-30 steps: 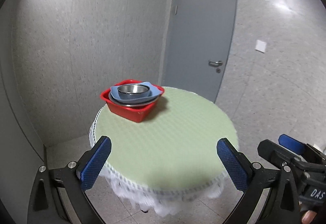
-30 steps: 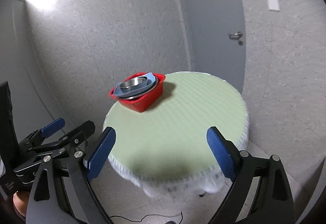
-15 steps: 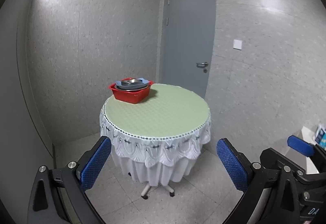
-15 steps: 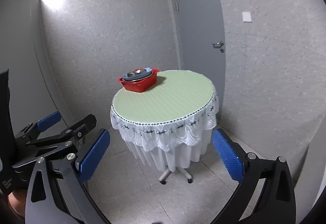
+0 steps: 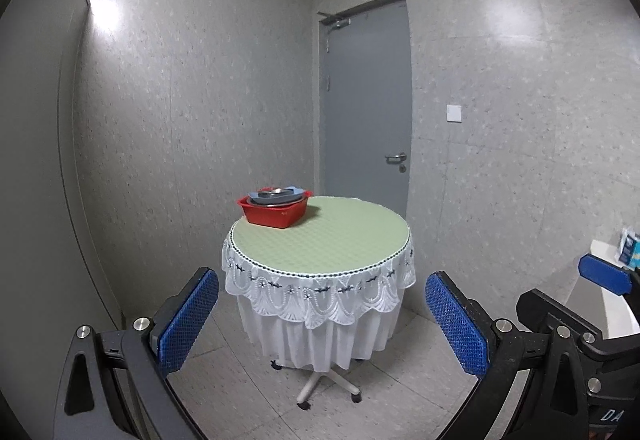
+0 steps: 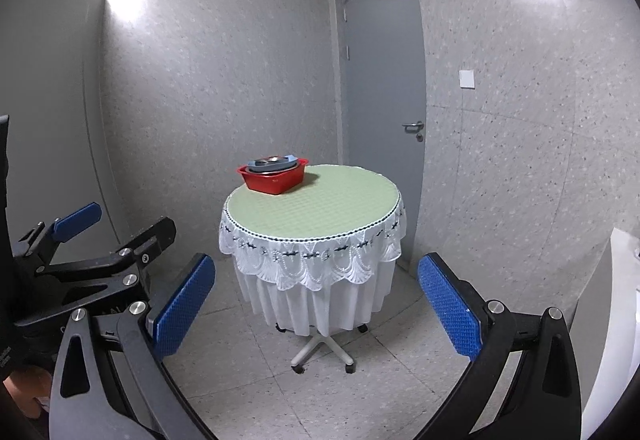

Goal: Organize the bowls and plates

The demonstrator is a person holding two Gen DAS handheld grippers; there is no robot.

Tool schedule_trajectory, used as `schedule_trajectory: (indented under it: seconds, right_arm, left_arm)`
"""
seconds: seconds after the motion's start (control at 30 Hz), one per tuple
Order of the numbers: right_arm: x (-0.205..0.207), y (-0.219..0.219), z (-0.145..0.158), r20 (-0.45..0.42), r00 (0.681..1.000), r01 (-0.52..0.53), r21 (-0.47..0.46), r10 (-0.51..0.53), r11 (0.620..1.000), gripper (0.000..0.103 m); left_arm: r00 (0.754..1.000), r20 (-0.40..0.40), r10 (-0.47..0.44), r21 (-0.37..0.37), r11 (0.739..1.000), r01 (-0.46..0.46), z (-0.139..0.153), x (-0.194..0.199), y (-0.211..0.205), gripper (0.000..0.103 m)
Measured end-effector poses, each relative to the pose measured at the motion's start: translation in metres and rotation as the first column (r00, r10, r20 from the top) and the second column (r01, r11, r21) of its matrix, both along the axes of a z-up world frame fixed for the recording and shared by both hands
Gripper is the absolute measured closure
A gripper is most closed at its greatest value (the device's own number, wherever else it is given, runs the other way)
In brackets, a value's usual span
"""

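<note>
Step in hand reads as done or standing off: both grippers are well apart from the work, nothing between the jaws of either. Left gripper (image 5: 322, 324) has its blue textured pads spread wide at the lower left and lower right of the left wrist frame, empty. Right gripper (image 6: 316, 306) likewise, pads fully released, only floor and table skirt between them. The task's things sit nested in one stack: a red square plastic basin (image 5: 275, 209) at the far left edge of the round table with pale green top and white lace skirt (image 5: 320, 240), centre of both frames. Inside the basin a grey-blue plate with a wavy rim (image 5: 294, 194) carries a round stainless steel bowl (image 5: 271, 194); a second metal rim seems to show beneath the plate, too small to confirm. Stack looks level and seated, nothing overhanging the basin beyond the plate's rim. The rest of the tabletop shows no loose dishes, so the sorting judges as complete from here. If any move remains, it calls for closing back in on the table and approaching the basin from its near side, jaws kept wide to span a rim. Grey door (image 6: 382, 112) upper right, wheeled pedestal base (image 6: 322, 350) below the skirt.
</note>
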State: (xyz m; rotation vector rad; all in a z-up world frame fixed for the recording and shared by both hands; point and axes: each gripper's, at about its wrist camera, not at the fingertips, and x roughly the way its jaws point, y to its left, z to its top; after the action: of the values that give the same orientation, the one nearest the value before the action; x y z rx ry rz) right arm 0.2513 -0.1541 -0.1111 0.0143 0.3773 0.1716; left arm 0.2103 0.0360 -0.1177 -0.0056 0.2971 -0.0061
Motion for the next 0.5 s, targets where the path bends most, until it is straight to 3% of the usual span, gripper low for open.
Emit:
schedule_trajectory:
  seconds: [0.23,0.5]
  right_arm:
    - [-0.025,0.011,-0.023,0.003,0.999,0.036,0.019,-0.036,0.999,0.000]
    - [-0.041,0.015,-0.030,0.014,0.997,0.073,0.000,-0.073,0.997,0.000]
  left_arm:
    - [1.000,0.013,-0.014,0.022,1.000,0.013,-0.034,-0.026,0.015,0.001]
    - [0.999,0.014,-0.037,0.014,0.999,0.037,-0.040,-0.037,0.018,0.001]
